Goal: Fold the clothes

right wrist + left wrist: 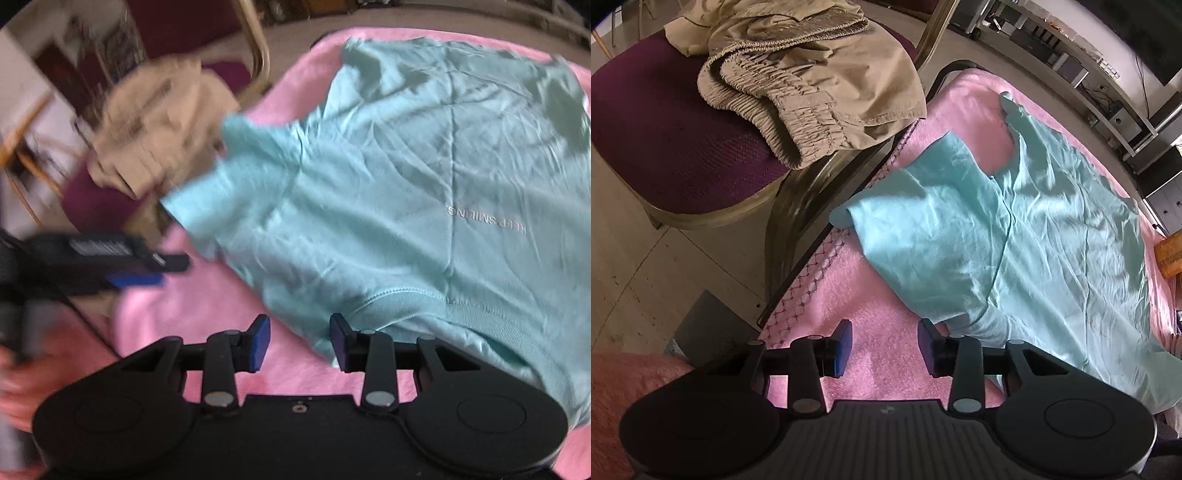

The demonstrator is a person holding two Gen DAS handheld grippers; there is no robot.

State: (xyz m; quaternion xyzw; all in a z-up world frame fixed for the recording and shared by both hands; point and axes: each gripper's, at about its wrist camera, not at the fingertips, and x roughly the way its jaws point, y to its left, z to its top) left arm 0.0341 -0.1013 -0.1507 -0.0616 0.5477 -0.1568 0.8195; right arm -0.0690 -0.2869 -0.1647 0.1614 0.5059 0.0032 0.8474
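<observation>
A light turquoise T-shirt (1034, 229) lies spread and wrinkled on a pink towel (871, 354) that covers the table. In the right wrist view the shirt (406, 177) shows its collar near me and small pale lettering. My left gripper (885, 345) is open and empty, just above the towel beside the shirt's near edge. My right gripper (300, 341) is open and empty, at the shirt's collar edge. The left gripper also shows, blurred, at the left of the right wrist view (122, 258).
A maroon chair (665, 140) stands left of the table with beige elastic-waist shorts (812, 85) piled on its seat. Tiled floor (646, 280) lies below. Shelves with electronics (1108, 103) stand beyond the table. An orange object (1171, 254) sits at the far right edge.
</observation>
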